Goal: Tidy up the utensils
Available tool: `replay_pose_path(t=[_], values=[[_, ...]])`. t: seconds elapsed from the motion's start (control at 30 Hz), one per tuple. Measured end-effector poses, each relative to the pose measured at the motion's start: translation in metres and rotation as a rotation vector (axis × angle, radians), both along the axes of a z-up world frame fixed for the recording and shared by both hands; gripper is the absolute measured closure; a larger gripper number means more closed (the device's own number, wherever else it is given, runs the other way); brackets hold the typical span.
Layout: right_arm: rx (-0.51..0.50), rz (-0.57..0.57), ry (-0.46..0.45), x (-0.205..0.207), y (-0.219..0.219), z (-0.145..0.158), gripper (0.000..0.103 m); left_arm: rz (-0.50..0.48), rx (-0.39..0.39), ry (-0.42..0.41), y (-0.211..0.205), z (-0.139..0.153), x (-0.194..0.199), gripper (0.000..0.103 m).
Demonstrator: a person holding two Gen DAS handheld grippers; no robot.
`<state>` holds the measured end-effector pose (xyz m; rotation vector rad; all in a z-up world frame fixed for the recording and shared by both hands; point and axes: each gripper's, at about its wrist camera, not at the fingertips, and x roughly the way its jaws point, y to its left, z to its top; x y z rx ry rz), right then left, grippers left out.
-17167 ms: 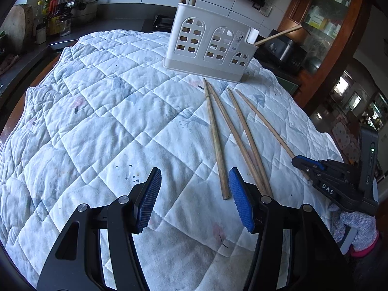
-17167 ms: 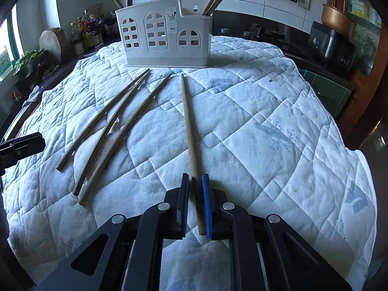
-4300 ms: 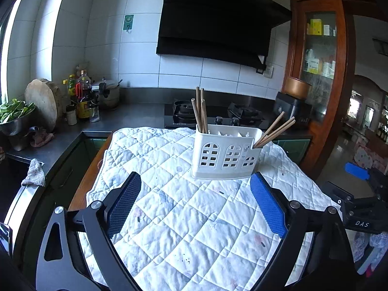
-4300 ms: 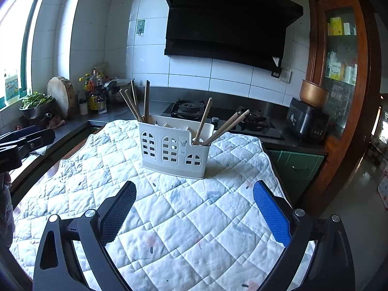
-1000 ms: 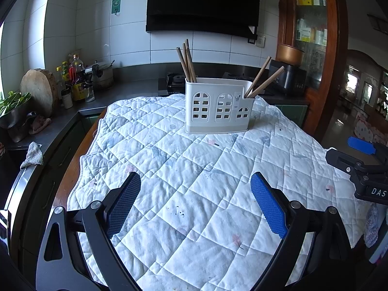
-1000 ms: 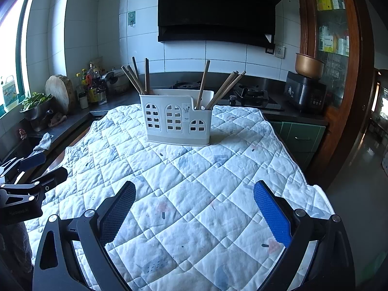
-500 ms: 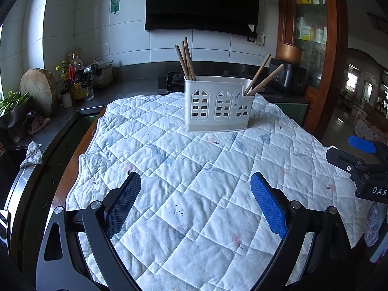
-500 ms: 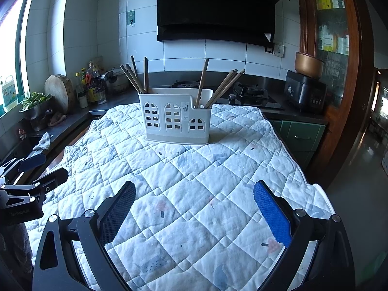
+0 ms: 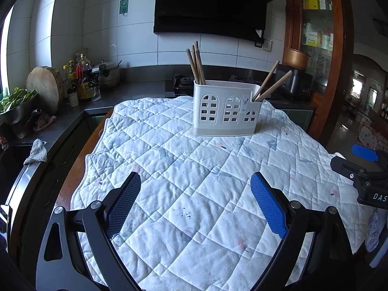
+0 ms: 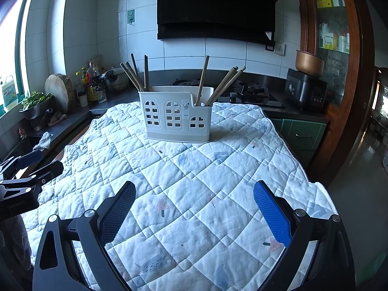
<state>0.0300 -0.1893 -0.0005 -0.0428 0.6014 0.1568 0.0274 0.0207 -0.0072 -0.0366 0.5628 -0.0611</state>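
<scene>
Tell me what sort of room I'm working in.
A home kitchen, most likely: a black range hood over a gas stove, oil and sauce bottles on the counter, and a chopstick caddy.

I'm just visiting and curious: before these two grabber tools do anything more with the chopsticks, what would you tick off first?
1. Left gripper empty, jaws wide apart: ok.
2. Right gripper empty, jaws wide apart: ok.
3. Chopsticks all standing in the white holder: ok.
4. None lying on the quilt: ok.
5. Holder upright, flat on the quilt: ok.
6. Chopsticks sorted evenly between compartments: cannot tell, the counts differ between views.
</scene>
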Motion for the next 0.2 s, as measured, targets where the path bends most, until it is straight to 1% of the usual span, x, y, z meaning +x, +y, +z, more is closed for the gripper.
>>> replay_pose_path(t=[0.2], values=[[0.001,0.002,0.003,0.0001,0.0011,-0.0030,0.009,-0.016,-0.008,0.014,-0.0021,-0.0019,0.0014,0.012]])
